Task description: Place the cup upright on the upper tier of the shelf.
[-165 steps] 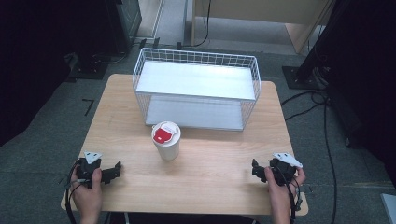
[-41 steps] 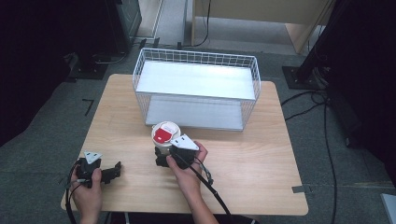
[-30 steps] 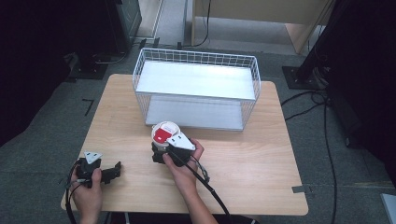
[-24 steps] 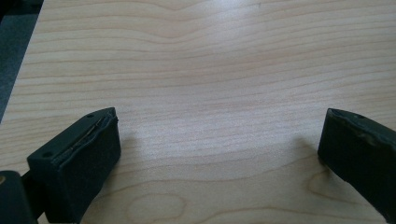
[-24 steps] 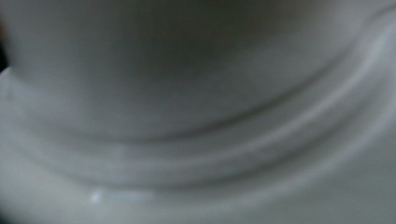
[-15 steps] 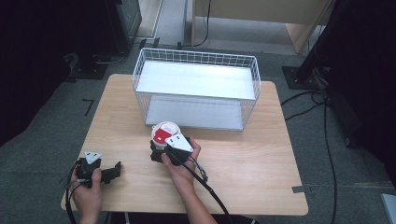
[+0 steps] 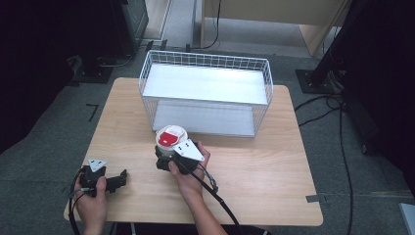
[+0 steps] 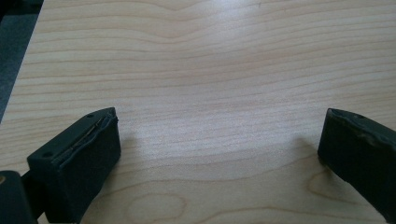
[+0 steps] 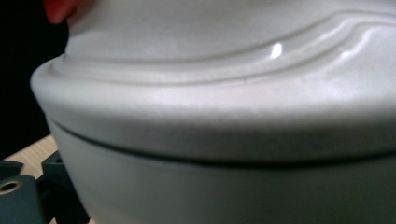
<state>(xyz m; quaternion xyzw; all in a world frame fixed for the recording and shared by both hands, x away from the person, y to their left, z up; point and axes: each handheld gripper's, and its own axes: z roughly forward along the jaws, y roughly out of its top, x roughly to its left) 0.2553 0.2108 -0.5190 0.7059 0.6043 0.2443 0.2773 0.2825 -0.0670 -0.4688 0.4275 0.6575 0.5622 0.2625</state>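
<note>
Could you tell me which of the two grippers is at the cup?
The right gripper, against the white cup; the left gripper rests apart near the table's front-left corner.

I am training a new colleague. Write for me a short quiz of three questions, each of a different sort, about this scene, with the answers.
1. True or false: the left gripper rests near the table's front left corner with its fingers apart and nothing between them.
2. Multiple choice: the white cup with the red patch on its lid stands
A) inside the wire basket
B) on the table in front of the basket
C) on the floor
3. Fill in: the right gripper is at the ____, which sits very close in the right gripper view.

Key: 1 true; 2 B; 3 cup.
</note>
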